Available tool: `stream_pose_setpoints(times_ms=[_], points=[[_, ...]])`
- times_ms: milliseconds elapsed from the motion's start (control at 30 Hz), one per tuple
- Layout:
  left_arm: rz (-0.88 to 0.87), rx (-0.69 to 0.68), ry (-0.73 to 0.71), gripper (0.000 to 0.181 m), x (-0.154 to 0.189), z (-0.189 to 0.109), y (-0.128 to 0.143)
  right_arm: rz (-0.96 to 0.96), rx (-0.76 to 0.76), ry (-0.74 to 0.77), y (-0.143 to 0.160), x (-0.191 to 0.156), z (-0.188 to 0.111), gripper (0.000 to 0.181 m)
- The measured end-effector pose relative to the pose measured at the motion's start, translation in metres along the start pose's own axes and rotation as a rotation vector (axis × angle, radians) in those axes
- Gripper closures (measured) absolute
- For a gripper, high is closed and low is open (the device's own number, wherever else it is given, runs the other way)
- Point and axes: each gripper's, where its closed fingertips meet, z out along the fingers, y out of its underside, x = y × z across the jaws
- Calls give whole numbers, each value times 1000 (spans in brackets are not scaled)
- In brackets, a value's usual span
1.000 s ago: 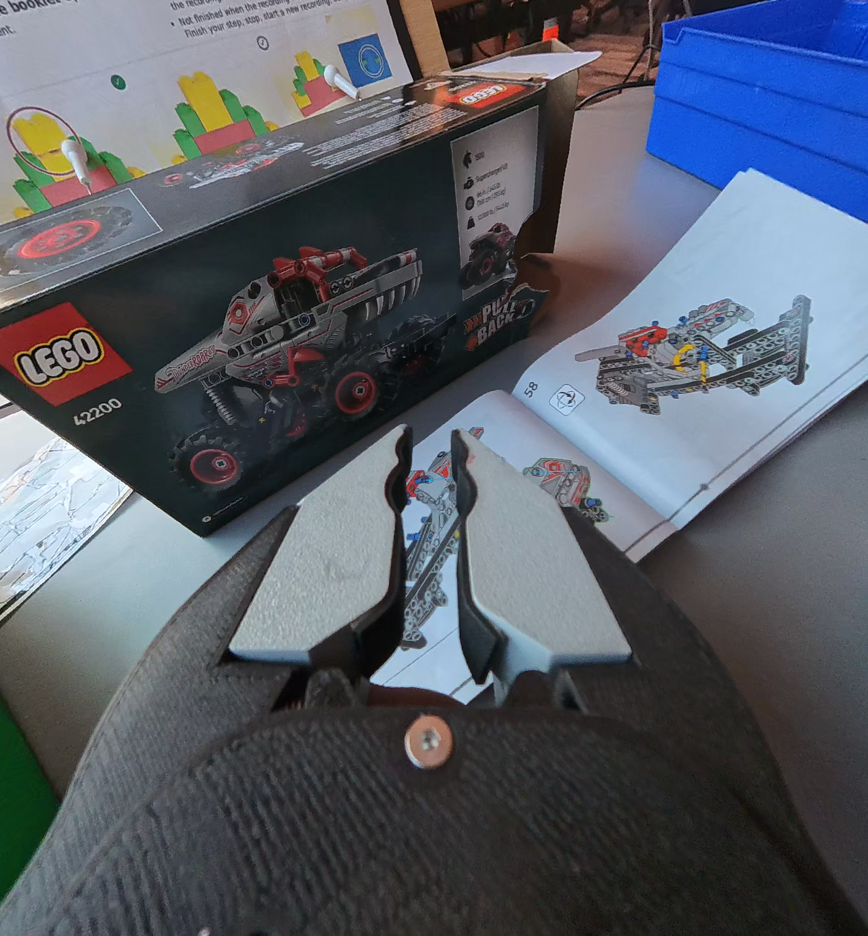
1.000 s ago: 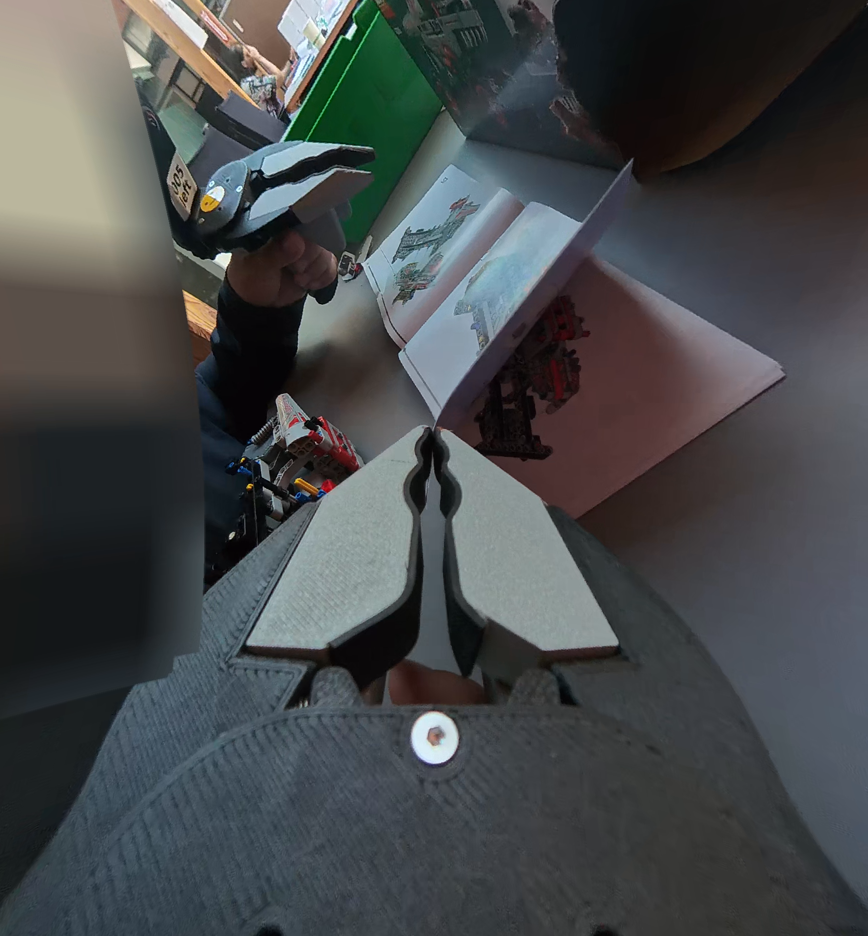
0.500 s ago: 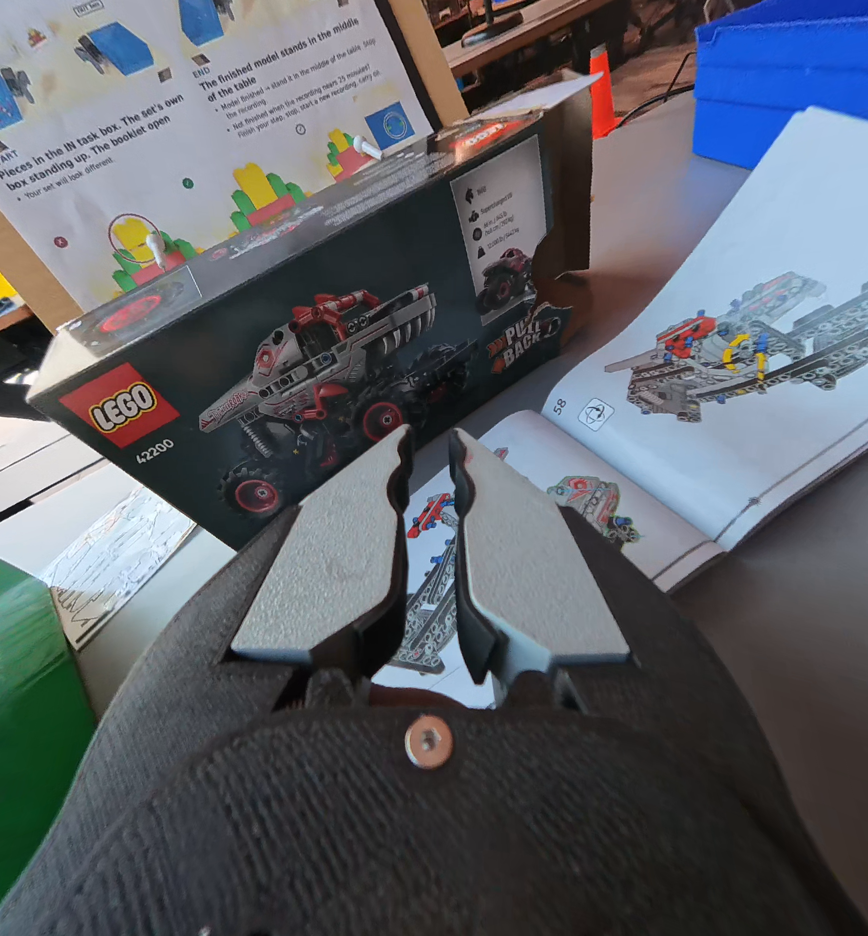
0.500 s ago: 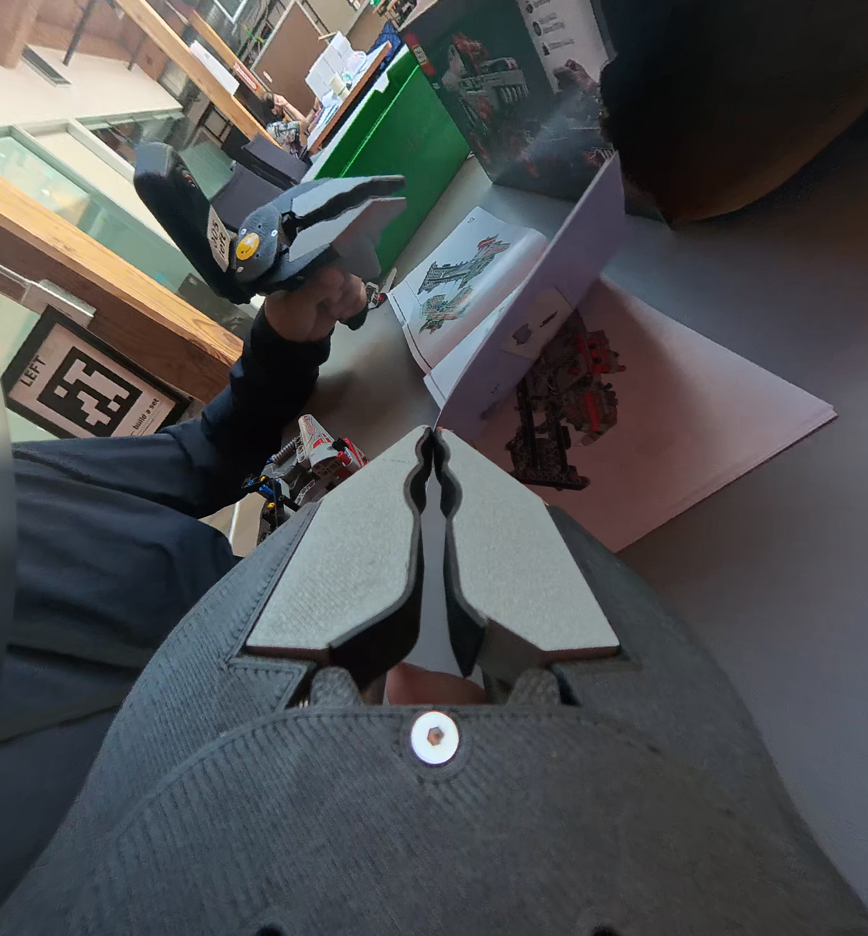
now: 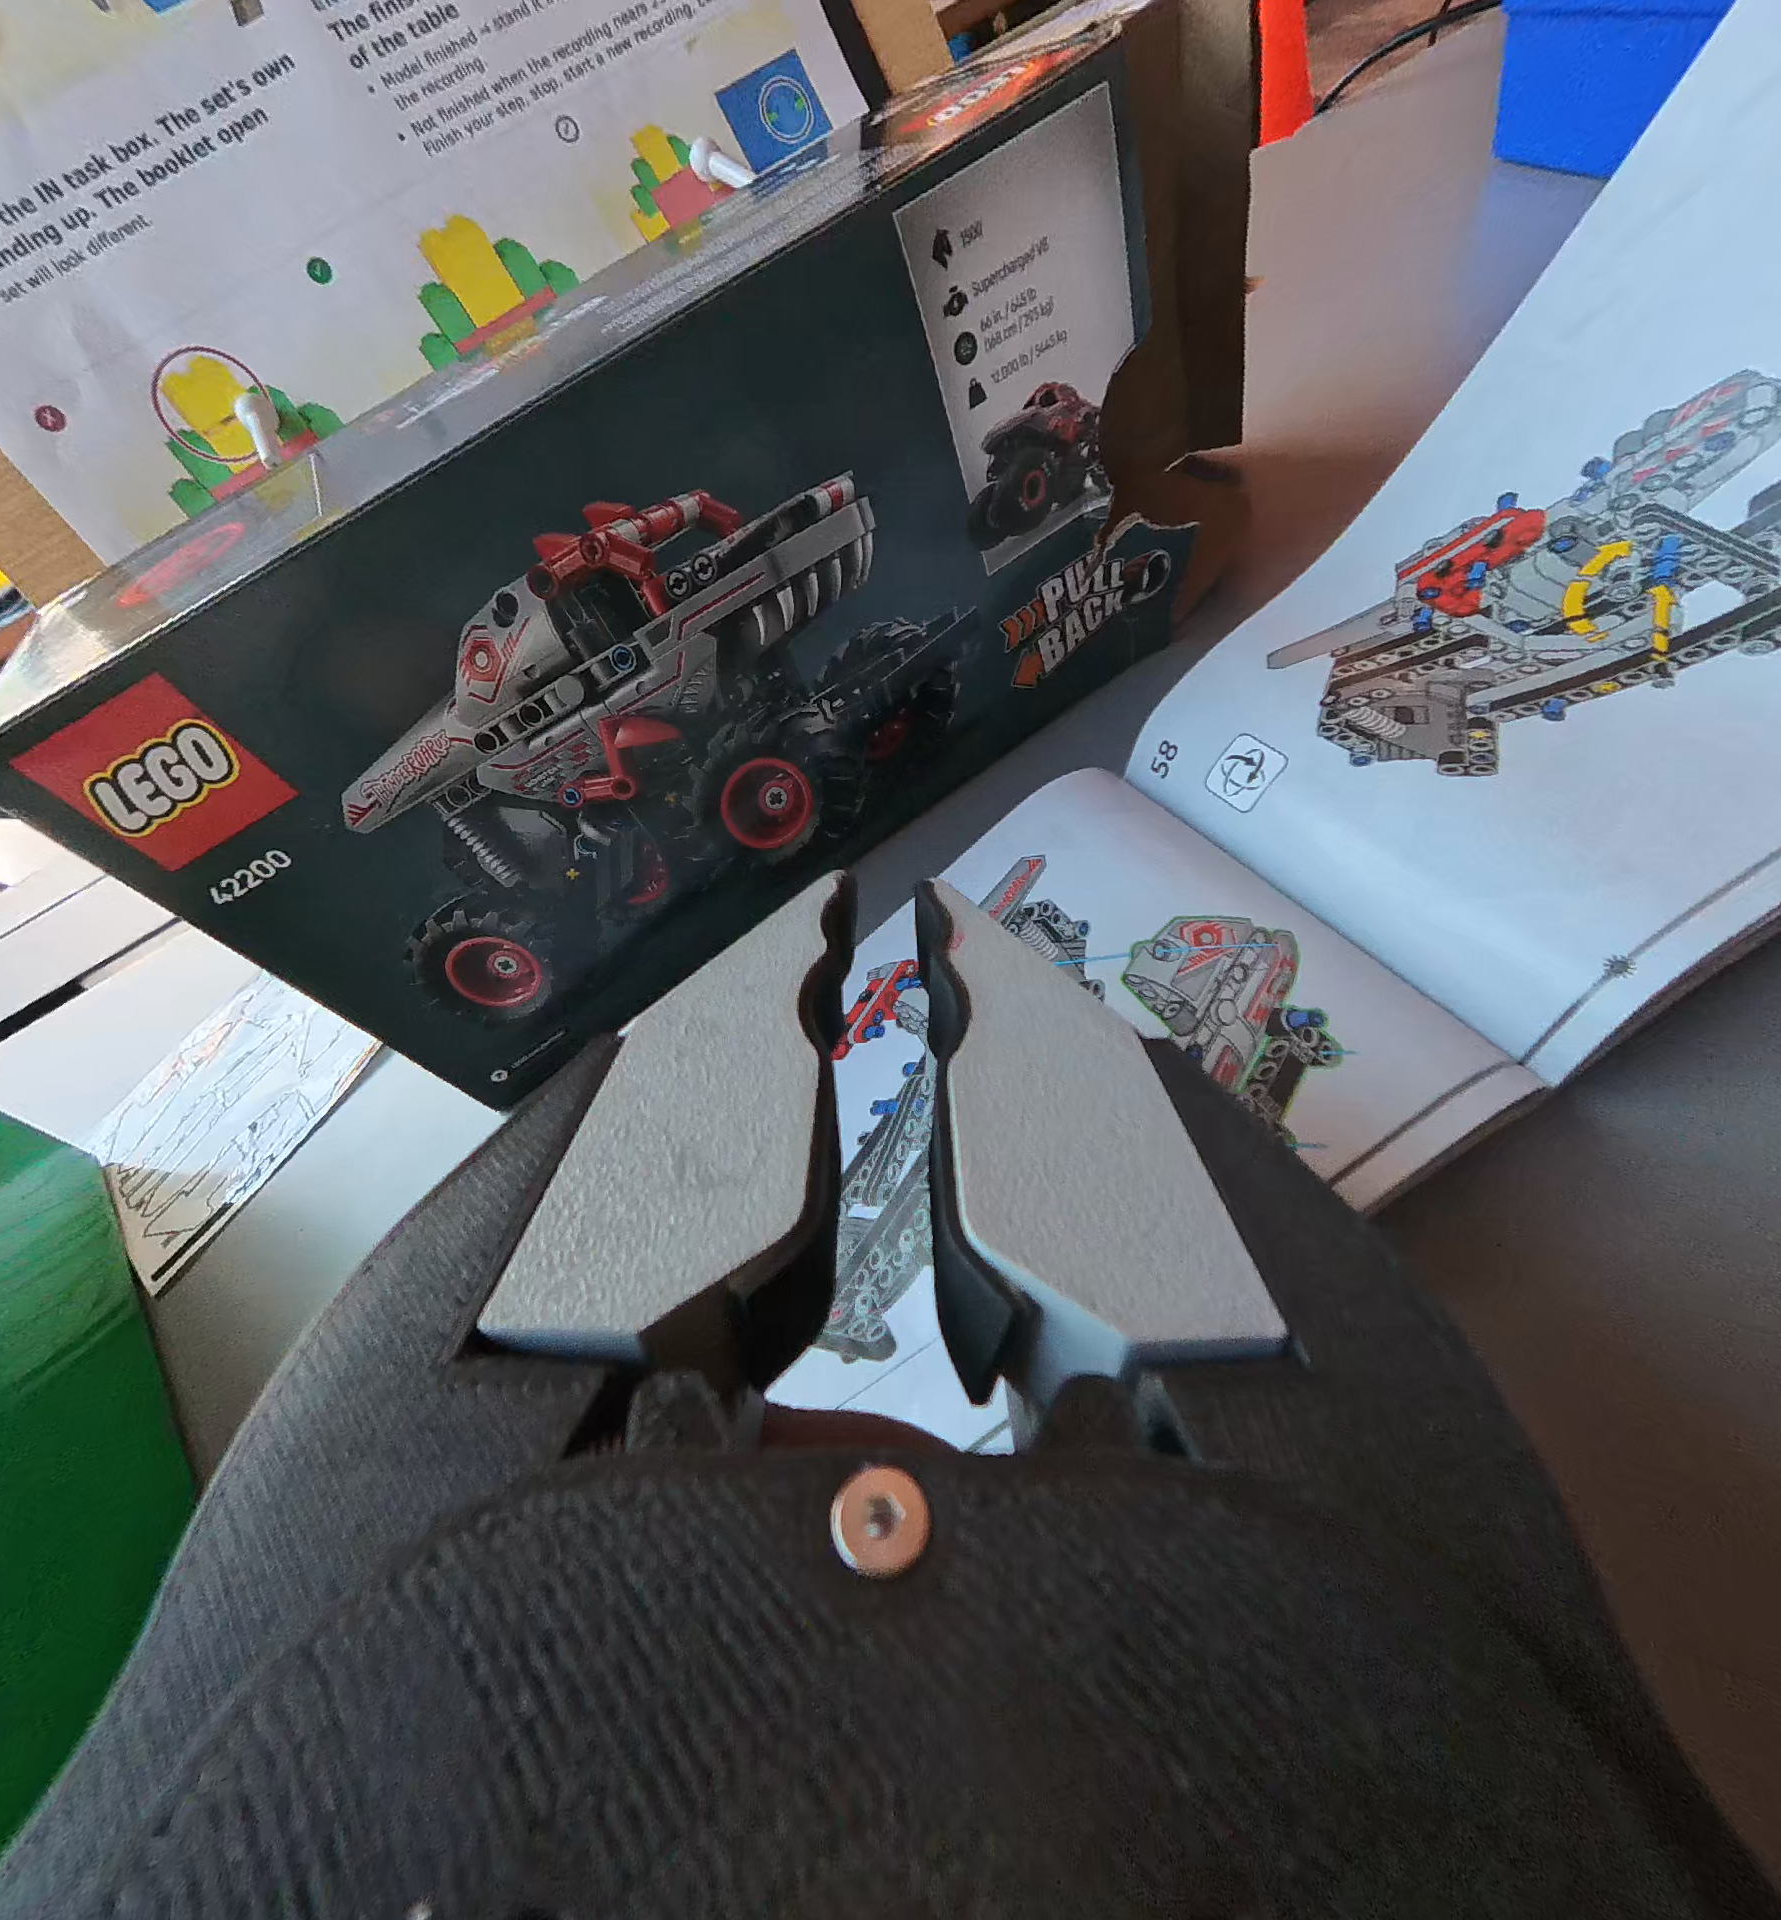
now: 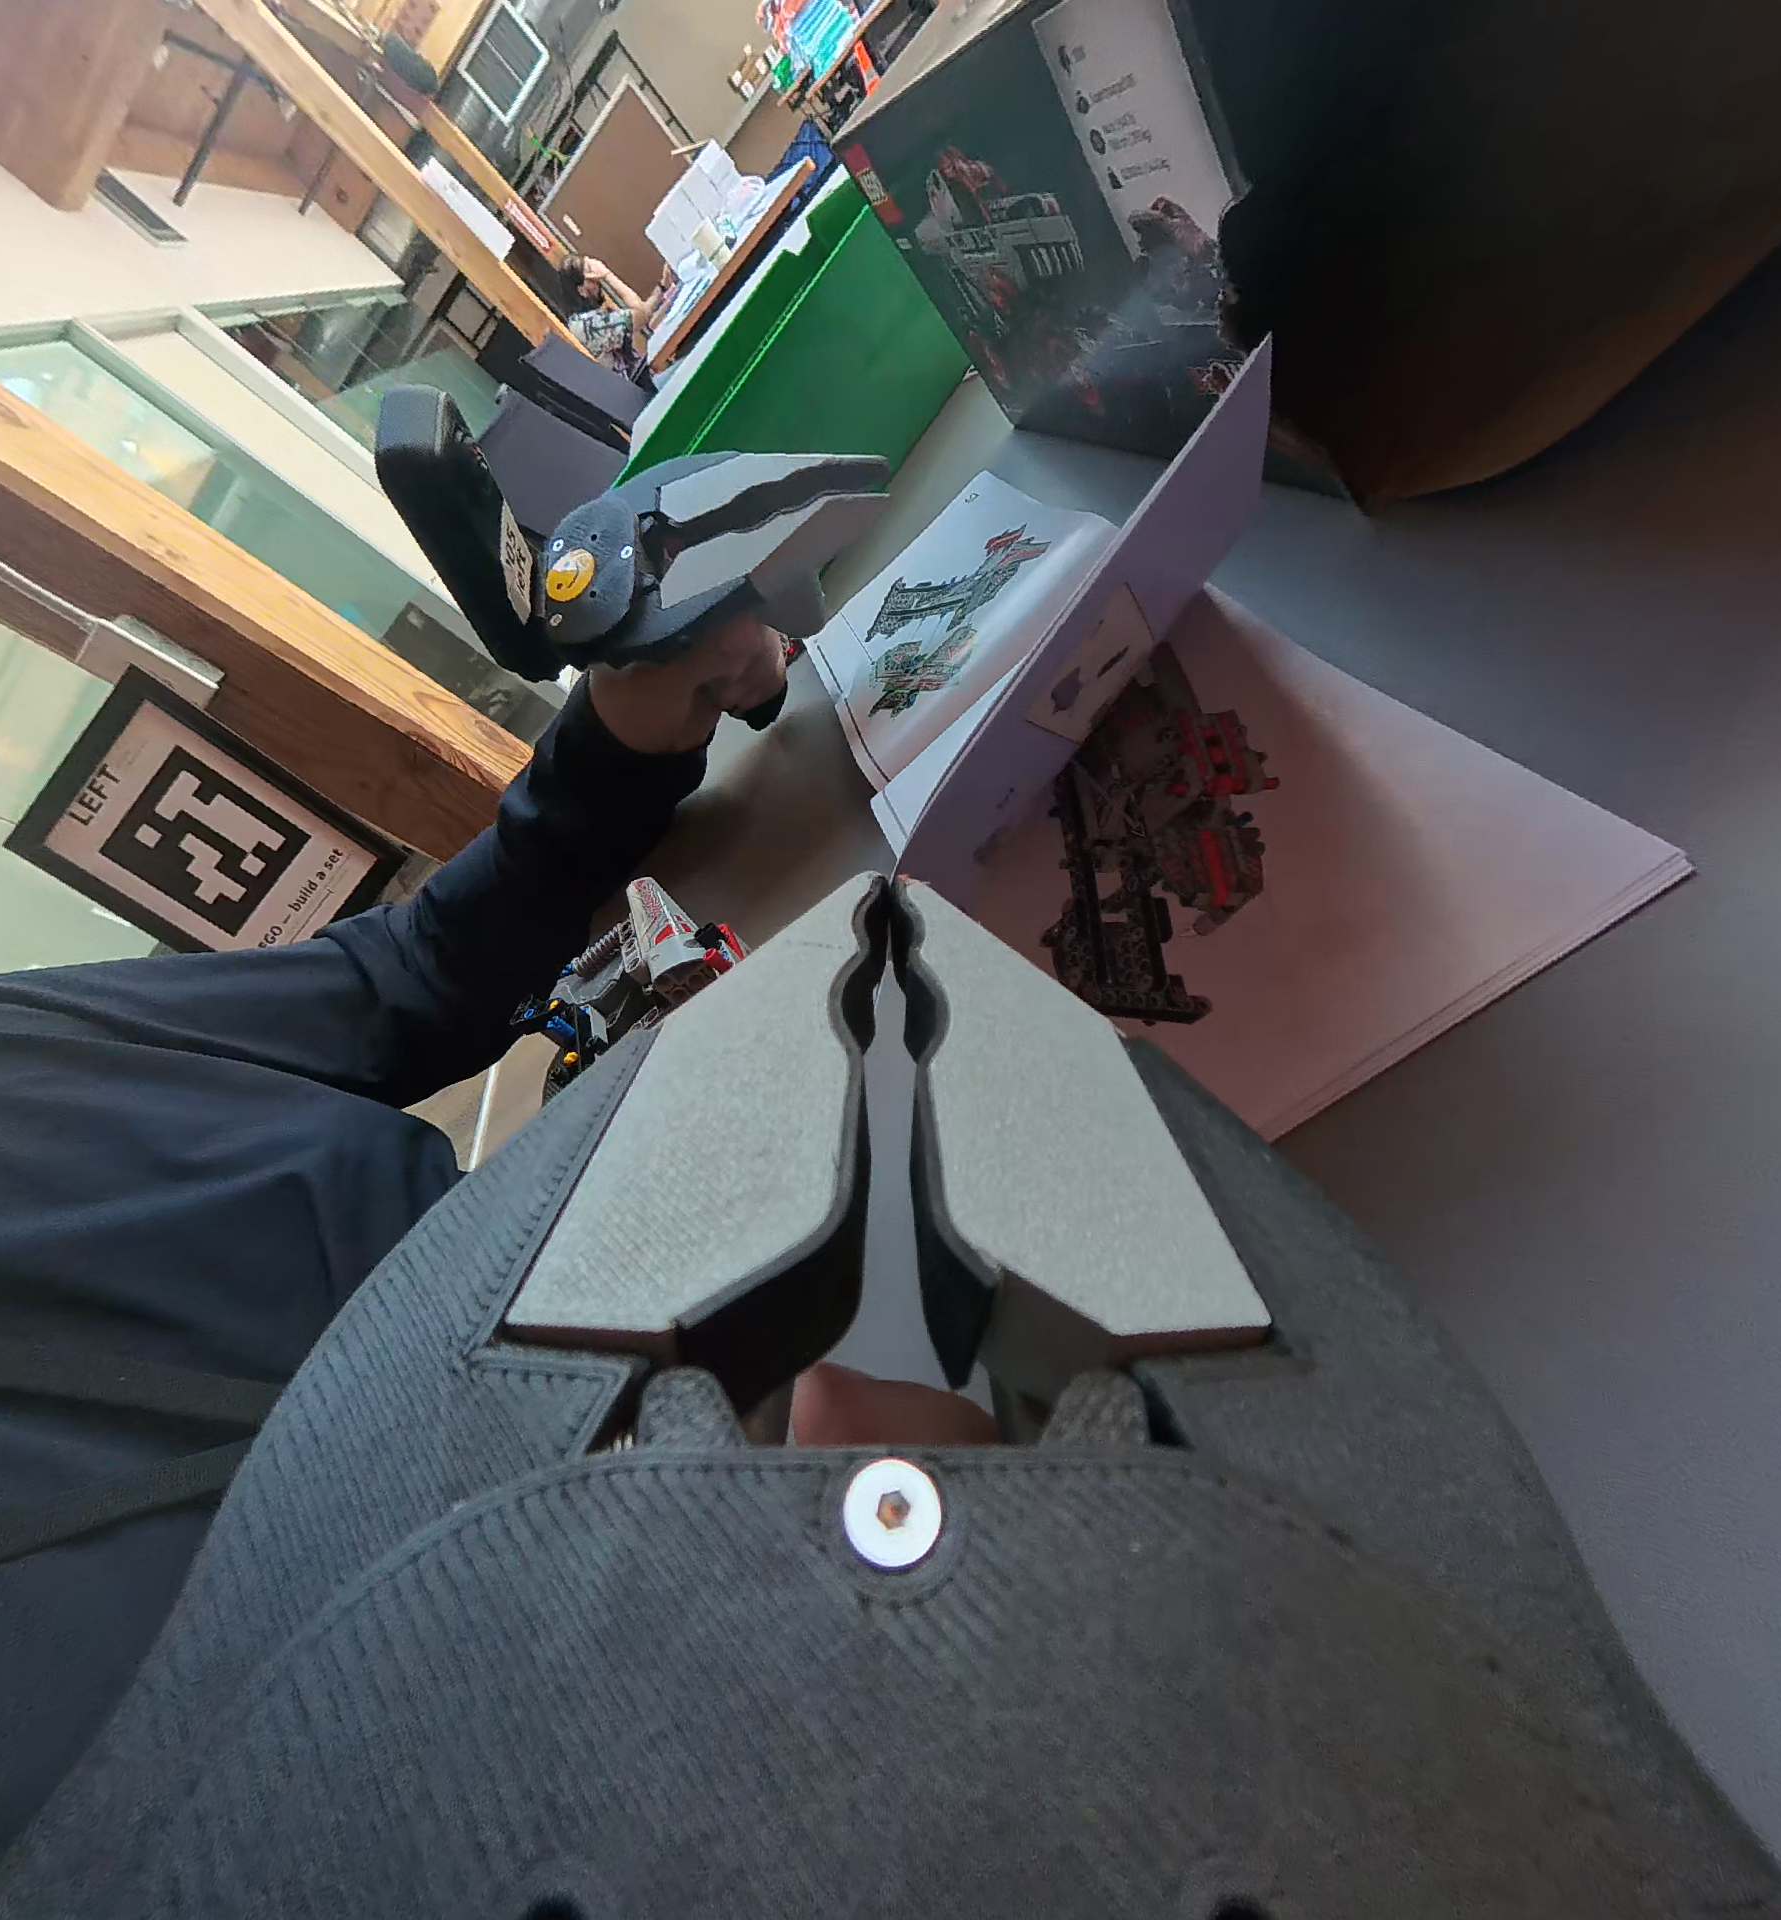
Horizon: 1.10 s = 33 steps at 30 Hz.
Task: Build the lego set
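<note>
right tongs (image 6: 888, 902) are closed on the edge of one booklet page (image 6: 1125, 634), which is lifted and curled mid-turn; the tips meet on the paper. left tongs (image 5: 881, 914) are held slightly apart with nothing between them, raised above the surface (image 5: 1644, 1299) over the left page of the booklet (image 5: 1551, 862).

the half-built truck (image 6: 647, 961) lies on the surface just left of the right tongs, near the person's sleeve (image 6: 470, 935).

handling, as judged: page is thin, light, floppy and easily creased or torn, so it is best gripped near the outer edge and swung slowly. truck is likely light and rigid but pinned together, so small parts could be popped off; a hold on the main beam frame is preferred, not on the spring or panels.

hidden: most of the truck is blocked by the right tongs. loose parts are not in view. box (image 5: 574, 582) stands just beyond the left tongs; its far end is torn open, contents not visible. the page under the lifted one is shadowed.
</note>
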Motion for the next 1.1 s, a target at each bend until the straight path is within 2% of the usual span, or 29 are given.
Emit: stream_pose_setpoints(times_ms=[533,667,767,900,1000,1100], points=[[29,11,-14,173,0,-2,-3,1,-6,-8,1,-2,2,181],[46,9,2,167,3,-4,-4,0,-7,-8,1,-2,2,181],[62,54,110,158,21,-16,-12,-3,-9,-8,1,-3,2,181],[67,145,373,158,65,-60,-32,-3,-9,-8,2,-3,2,181],[64,116,504,156,89,-84,-25,0,-8,-11,1,-3,2,181],[56,14,690,157,117,-98,0,2,-10,-13,1,-3,2,181]])
